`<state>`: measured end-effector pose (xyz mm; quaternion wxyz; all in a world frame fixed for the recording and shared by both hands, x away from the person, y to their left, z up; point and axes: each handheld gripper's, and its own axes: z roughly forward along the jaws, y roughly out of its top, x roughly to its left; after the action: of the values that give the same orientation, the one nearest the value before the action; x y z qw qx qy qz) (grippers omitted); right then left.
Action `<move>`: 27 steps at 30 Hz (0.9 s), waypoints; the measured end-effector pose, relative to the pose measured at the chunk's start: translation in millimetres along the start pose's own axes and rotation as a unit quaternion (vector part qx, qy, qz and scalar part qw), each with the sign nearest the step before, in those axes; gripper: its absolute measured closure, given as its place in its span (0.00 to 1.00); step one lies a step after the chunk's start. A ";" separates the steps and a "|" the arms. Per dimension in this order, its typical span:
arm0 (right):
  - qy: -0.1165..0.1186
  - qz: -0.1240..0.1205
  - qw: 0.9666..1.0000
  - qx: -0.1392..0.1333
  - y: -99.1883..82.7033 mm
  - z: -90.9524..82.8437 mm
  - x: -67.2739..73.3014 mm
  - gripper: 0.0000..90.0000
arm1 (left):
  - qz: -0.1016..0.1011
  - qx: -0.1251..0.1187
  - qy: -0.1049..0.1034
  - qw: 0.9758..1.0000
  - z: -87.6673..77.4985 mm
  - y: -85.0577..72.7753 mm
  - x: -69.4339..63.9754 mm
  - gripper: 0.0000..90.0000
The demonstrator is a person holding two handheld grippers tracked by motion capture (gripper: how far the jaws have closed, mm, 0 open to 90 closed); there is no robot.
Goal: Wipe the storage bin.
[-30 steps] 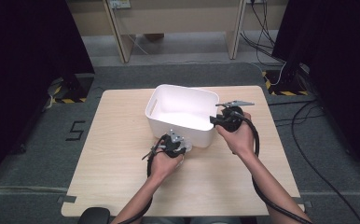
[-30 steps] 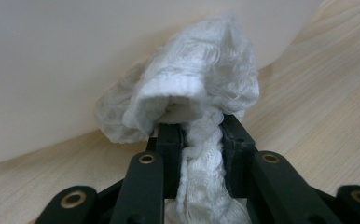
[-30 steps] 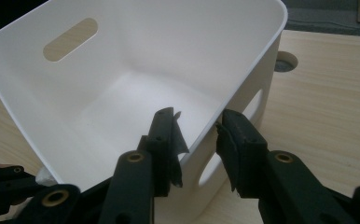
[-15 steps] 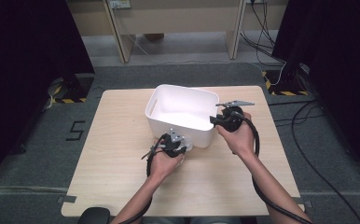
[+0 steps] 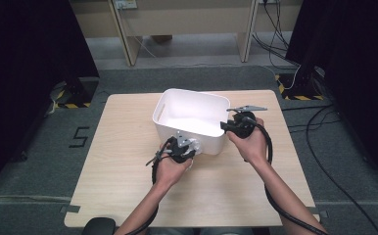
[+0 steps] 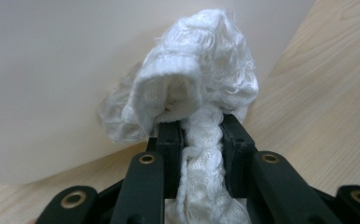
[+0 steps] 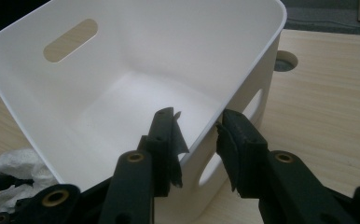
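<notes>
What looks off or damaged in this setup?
The right gripper's pads look torn: ragged black flaps curl off both inner faces where its jaws straddle the white bin's wall. Whether they press on it is unclear. The left gripper is shut on a bunched white cloth beside the bin.

A light wooden table with rounded corners stands on grey carpet. A white plastic bin with cut-out handles sits directly on it, toward the far edge and a little right of centre. A round cable hole is cut into the tabletop just beside the bin. The near half and the left side are bare wood.
</notes>
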<state>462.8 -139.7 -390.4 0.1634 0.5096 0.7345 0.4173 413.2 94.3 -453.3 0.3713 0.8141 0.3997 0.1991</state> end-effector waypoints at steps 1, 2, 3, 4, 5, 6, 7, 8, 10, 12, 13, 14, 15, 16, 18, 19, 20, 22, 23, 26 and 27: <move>0.000 0.000 1.000 0.000 0.0 0.0 -0.1 0.74 | 0.000 -0.003 0.002 1.000 -1.3 0.8 -0.3 0.81; 0.000 0.000 1.000 0.000 0.0 0.0 -0.1 0.74 | 0.001 -0.002 0.002 1.000 -2.4 1.6 -0.7 0.81; 0.000 0.000 1.000 0.000 0.0 0.0 -0.1 0.74 | 0.002 -0.004 0.003 1.000 -3.3 2.3 -0.8 0.81; 0.000 0.000 1.000 0.000 0.1 0.0 0.0 0.74 | 0.000 -0.007 0.003 1.000 -4.1 3.0 -1.1 0.81; 0.000 0.000 1.000 0.000 0.0 0.0 -0.1 0.74 | 0.000 -0.008 0.003 1.000 -5.0 3.9 -1.2 0.81; 0.000 0.000 1.000 0.000 0.0 0.0 -0.1 0.74 | 0.000 -0.008 0.003 1.000 -5.0 3.9 -1.2 0.81; 0.000 0.001 1.000 0.000 0.0 0.0 -0.1 0.74 | 0.001 -0.011 0.004 1.000 -6.4 4.9 -1.2 0.81; 0.000 0.001 1.000 0.000 0.1 0.0 -0.1 0.74 | 0.003 -0.011 0.005 1.000 -9.1 6.8 -1.5 0.81; 0.000 0.000 1.000 0.000 0.1 0.1 -0.1 0.74 | 0.003 -0.015 0.006 1.000 -10.2 7.9 -1.8 0.81; 0.000 0.002 1.000 0.000 0.0 0.1 -0.1 0.74 | 0.003 -0.016 0.005 1.000 -12.3 9.6 -1.9 0.81; 0.000 0.003 1.000 0.000 -0.1 0.1 -0.2 0.74 | 0.004 -0.017 0.006 1.000 -12.8 10.3 -2.1 0.81; 0.000 0.003 1.000 0.000 0.0 0.1 -0.2 0.74 | 0.006 -0.018 0.007 1.000 -13.7 10.9 -2.3 0.81; 0.000 0.002 1.000 0.000 0.1 0.2 -0.2 0.74 | 0.005 -0.021 0.007 1.000 -14.3 11.6 -2.9 0.81; 0.000 0.002 1.000 0.000 0.1 0.2 -0.3 0.74 | 0.004 -0.023 0.007 1.000 -14.7 12.3 -3.3 0.81; 0.000 0.003 1.000 0.000 0.2 0.2 -0.3 0.74 | 0.007 -0.022 0.006 1.000 -16.3 14.6 -3.1 0.81; 0.000 0.003 1.000 0.000 0.2 0.2 -0.3 0.74 | 0.007 -0.022 0.006 1.000 -16.3 14.6 -3.1 0.81; 0.000 0.003 1.000 0.000 0.2 0.2 -0.4 0.74 | 0.004 -0.024 0.006 1.000 -16.3 15.3 -3.4 0.81; 0.001 0.004 1.000 0.001 0.3 0.2 -0.7 0.74 | 0.005 -0.026 0.007 1.000 -16.9 16.6 -4.1 0.81; 0.000 0.004 1.000 0.001 0.4 0.3 -0.7 0.74 | 0.004 -0.026 0.007 1.000 -17.4 17.4 -4.5 0.81; 0.000 0.005 1.000 0.001 0.5 0.3 -0.7 0.74 | 0.005 -0.028 0.006 1.000 -18.7 19.6 -6.0 0.81; 0.000 0.005 1.000 0.001 0.5 0.3 -0.6 0.74 | 0.009 -0.025 0.007 1.000 -19.6 20.6 -6.3 0.81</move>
<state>463.6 -140.0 -390.3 0.1608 0.5135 0.7326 0.4168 407.6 89.7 -425.2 0.3874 0.8065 0.3900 0.2177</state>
